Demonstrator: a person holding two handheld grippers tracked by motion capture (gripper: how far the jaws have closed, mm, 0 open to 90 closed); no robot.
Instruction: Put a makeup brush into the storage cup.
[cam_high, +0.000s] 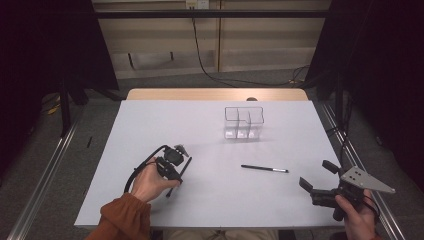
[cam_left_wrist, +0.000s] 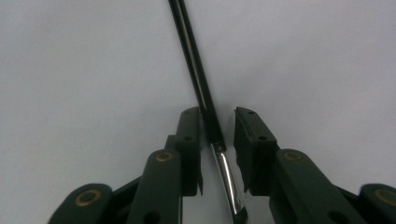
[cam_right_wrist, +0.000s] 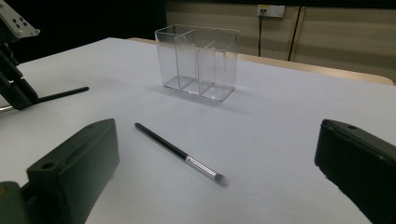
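Brush (cam_left_wrist: 205, 100) lies on table (cam_high: 210, 200) near front left, between the jaws of left gripper (cam_left_wrist: 218, 128), narrow gap either side, pads not pressing yet. Second brush (cam_high: 264, 168) lies mid-table, right of it. Right gripper (cam_high: 316, 176) hovers at right edge, jaws wide, empty. Clear organizer (cam_high: 243, 122) stands farther back.

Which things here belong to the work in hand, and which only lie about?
In the work:
- brush between the left tool's jaws
- second brush on the table
- clear organizer
- right tool, open

Lying about:
- wall cable
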